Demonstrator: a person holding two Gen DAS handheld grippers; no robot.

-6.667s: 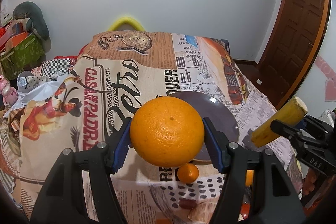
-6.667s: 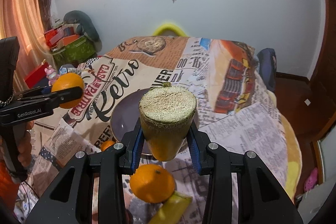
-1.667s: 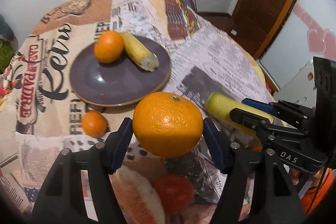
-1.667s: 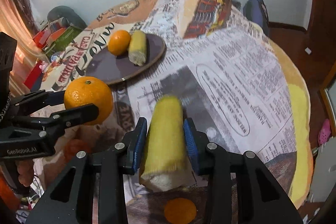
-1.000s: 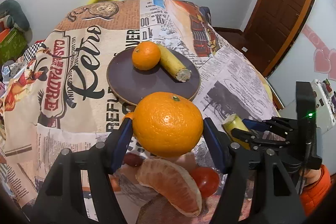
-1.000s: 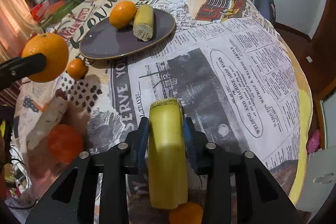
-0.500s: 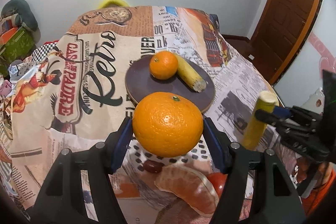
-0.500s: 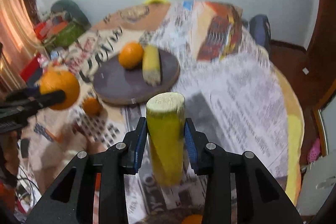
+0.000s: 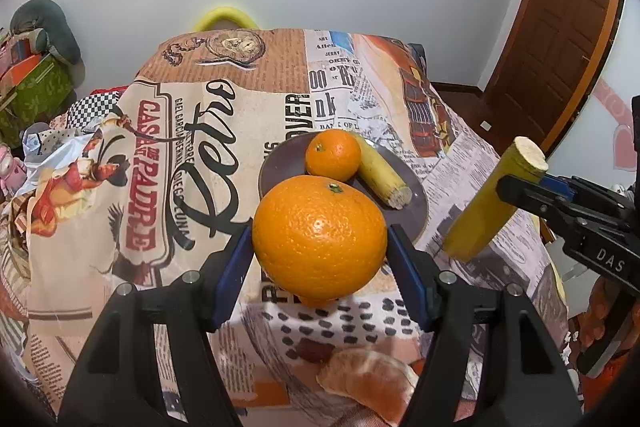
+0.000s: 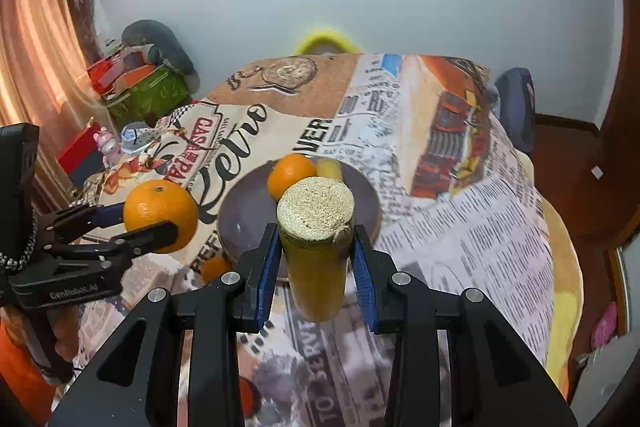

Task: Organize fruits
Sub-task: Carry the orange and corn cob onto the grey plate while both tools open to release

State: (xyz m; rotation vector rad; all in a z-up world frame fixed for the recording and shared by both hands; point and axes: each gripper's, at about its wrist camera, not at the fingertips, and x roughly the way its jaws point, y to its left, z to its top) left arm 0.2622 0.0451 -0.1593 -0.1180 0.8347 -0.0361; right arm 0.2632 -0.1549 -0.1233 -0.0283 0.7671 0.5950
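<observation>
Purple plate (image 9: 416, 223) (orange (image 9: 333, 154), banana piece (image 9: 380, 173))

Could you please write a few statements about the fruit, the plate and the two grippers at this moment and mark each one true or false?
1. The left gripper is closed on a large orange. True.
2. The right gripper is empty. False: it is clamped on a yellow banana piece with a cut end.
3. The dark plate holds a smaller orange and another banana piece. True.
4. The two pieces of fruit on the plate lie far apart. False: they lie side by side at the plate's far side.
5. The held banana piece rests on the tablecloth. False: it is held in the air above it.
</observation>
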